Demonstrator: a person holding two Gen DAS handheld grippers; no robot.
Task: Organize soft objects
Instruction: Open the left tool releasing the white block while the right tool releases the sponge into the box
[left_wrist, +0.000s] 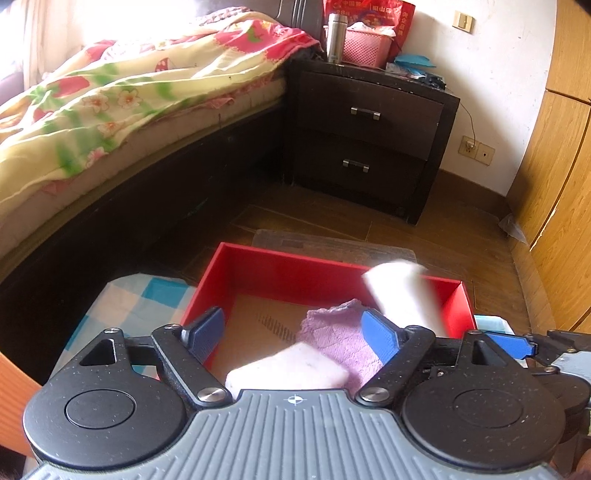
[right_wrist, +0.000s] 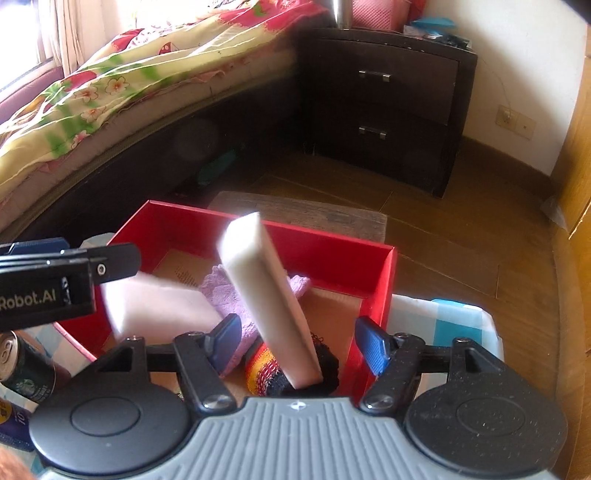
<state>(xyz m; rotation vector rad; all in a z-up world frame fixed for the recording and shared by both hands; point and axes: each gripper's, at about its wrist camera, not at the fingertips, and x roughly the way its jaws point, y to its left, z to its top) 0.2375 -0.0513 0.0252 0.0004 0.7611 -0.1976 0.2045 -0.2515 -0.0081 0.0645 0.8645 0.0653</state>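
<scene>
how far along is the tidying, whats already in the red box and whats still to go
Done: a purple cloth and a dark knitted item with an orange-yellow band lie in the red box. In hand: nothing is gripped; the left gripper and right gripper are open over the box, and two white sponge blocks blur between their pads, apparently dropping in. Left: no other soft items show outside the box.
</scene>
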